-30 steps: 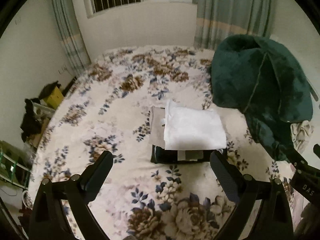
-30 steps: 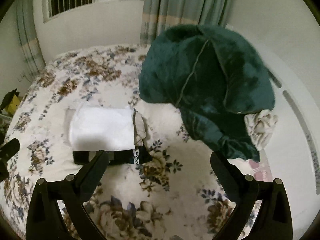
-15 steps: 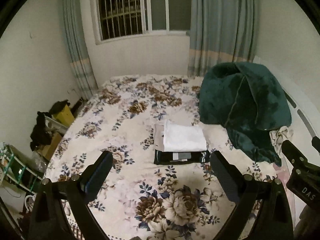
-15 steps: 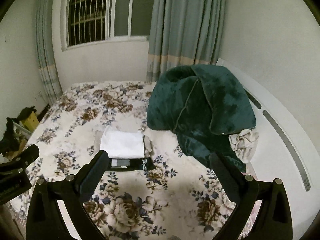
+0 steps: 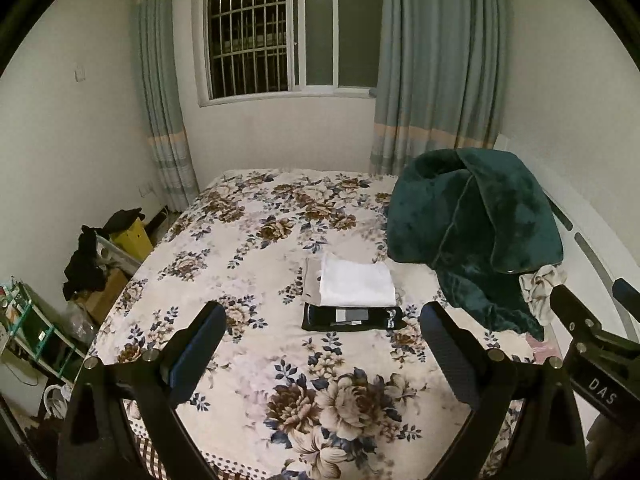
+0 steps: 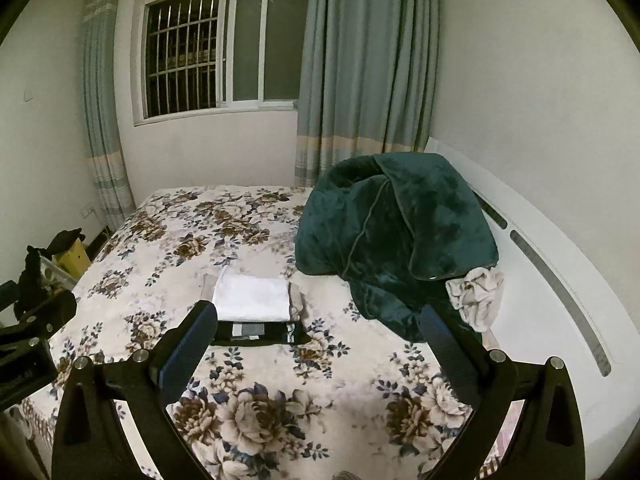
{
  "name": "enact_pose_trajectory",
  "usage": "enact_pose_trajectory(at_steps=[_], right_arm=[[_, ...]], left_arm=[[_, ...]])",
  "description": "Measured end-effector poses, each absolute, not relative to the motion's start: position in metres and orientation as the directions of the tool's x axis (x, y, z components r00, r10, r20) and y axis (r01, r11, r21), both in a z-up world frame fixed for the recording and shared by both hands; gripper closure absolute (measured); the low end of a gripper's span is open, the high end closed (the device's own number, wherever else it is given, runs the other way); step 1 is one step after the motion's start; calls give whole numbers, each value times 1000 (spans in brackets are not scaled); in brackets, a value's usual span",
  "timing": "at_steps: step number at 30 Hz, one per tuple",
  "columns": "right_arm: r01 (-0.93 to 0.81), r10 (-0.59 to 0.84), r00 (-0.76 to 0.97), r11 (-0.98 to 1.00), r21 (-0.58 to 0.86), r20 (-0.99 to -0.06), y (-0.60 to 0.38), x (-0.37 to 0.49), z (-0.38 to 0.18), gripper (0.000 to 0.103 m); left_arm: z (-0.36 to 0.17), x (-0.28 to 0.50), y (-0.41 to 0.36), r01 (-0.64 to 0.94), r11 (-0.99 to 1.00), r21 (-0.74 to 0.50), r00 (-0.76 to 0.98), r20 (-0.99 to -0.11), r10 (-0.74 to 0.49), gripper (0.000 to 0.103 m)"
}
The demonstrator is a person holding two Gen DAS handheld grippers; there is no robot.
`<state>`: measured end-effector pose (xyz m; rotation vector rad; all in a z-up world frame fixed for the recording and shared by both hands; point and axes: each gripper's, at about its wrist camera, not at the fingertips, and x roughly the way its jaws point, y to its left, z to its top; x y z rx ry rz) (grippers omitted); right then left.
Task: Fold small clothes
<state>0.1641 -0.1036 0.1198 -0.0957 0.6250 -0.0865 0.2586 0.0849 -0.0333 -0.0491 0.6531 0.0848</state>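
A stack of folded clothes lies mid-bed: a white folded garment [image 5: 357,284] [image 6: 252,298] on top, a grey one [image 5: 312,286] under it, a black one [image 5: 352,319] [image 6: 256,334] at the bottom front. My left gripper [image 5: 320,344] is open and empty, held well back above the bed's near end. My right gripper [image 6: 316,340] is open and empty, also far back from the stack. The right gripper's body shows at the right edge of the left wrist view [image 5: 592,360]. A crumpled pale cloth [image 5: 540,284] [image 6: 478,296] lies by the headboard.
The floral bedsheet [image 5: 280,360] [image 6: 280,400] covers the bed. A dark green blanket [image 5: 472,232] [image 6: 396,236] is heaped at the right. A white headboard [image 6: 552,280] runs along the right. Boxes and dark clothes [image 5: 100,256] crowd the floor at the left. Window and curtains stand behind.
Both grippers have drawn back and up from the stack, so the whole bed and the window now show. The folded stack has stayed in place. Both stay open.
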Motion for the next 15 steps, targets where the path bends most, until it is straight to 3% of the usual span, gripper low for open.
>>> enact_pose_trajectory(at_steps=[15], right_arm=[[19,-76,817,994,-105,-572,-110,162,123,0]], left_arm=[[-26,244,81,-119,993,2,787,-609,96,0]])
